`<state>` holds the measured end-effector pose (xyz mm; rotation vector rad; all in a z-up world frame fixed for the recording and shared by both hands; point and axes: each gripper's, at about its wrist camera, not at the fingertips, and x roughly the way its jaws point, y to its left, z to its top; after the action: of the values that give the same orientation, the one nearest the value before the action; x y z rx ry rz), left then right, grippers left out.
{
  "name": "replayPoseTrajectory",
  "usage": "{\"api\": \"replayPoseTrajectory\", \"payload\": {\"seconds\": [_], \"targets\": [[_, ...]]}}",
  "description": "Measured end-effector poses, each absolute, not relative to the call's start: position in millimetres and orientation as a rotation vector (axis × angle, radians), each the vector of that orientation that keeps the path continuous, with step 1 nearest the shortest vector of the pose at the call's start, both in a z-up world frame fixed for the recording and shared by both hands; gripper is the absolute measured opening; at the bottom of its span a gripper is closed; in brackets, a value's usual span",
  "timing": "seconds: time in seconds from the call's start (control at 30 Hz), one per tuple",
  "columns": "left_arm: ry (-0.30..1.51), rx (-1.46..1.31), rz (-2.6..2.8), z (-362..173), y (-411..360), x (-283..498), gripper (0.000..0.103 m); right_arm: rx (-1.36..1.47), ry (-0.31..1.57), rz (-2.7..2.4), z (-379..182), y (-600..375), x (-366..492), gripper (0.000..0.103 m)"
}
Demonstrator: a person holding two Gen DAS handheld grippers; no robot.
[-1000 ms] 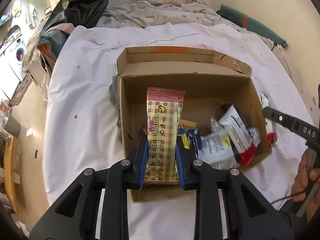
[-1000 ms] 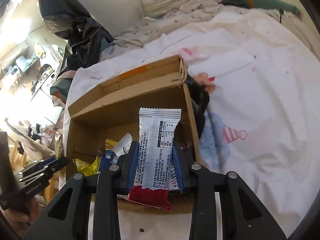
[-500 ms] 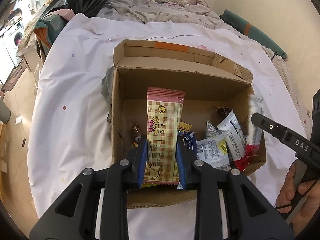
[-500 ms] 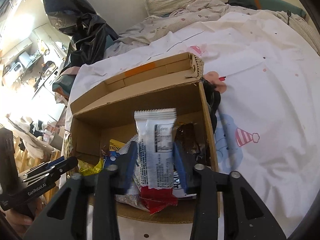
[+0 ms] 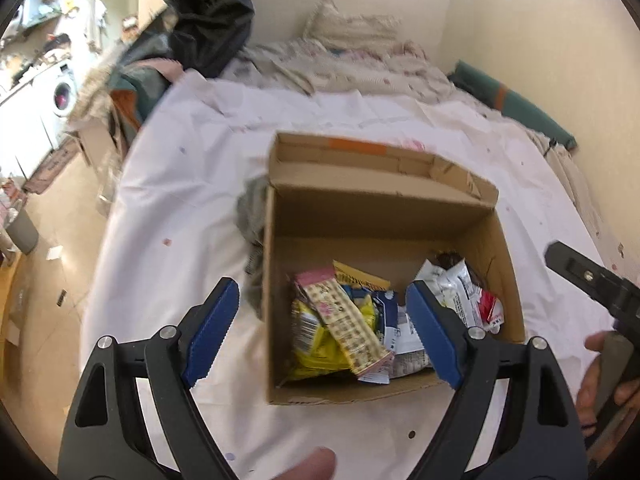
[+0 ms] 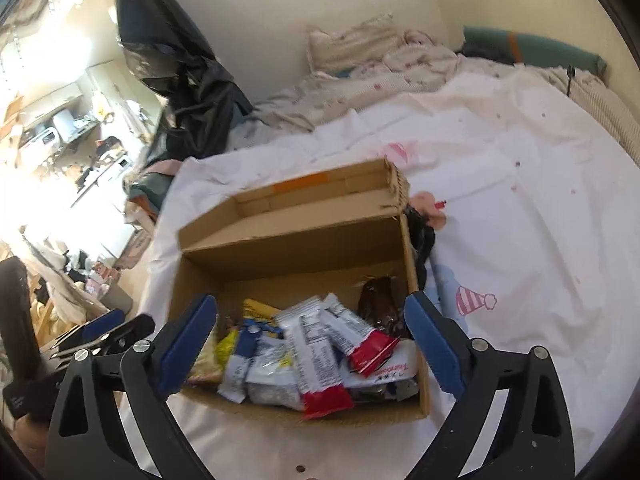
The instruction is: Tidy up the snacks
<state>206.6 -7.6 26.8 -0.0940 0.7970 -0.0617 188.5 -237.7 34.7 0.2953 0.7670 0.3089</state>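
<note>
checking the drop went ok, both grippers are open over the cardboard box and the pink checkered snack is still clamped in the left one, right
Not quite. The pink checkered snack is not clamped: the left wrist view shows it lying inside the cardboard box on the other packets. The left gripper and right gripper have just been opening, nothing between their jaws.

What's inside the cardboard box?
The cardboard box holds a pile of snack packets: white-and-red, yellow, a pink checked one, a dark brown one. Whatever lies beneath the pile is covered.

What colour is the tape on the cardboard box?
Orange. The tape runs along the cardboard box back flap, clearest in the left wrist view.
</note>
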Motion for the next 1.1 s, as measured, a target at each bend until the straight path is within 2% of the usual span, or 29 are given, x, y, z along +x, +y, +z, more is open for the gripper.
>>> {"api": "replayPoseTrajectory", "payload": {"seconds": [0.17,0.3,0.7,1.1], "targets": [[0.735,-0.08,-0.053,44.5,-1.9,177.3,0.084,0.279,0.736,0.295,48.5,-235.8,154.2,0.1],[0.726,-0.081,-0.045,48.3,2.3,153.3,0.101,0.28,0.753,0.279,45.6,-237.0,130.8,0.102],[0.682,-0.054,0.001,40.4,8.3,105.8,0.103,0.197,0.733,0.226,31.2,-219.7,84.4,0.103],[0.666,-0.055,0.011,29.5,0.7,112.3,0.103,0.133,0.73,0.186,14.7,-203.3,95.6,0.103]]}}
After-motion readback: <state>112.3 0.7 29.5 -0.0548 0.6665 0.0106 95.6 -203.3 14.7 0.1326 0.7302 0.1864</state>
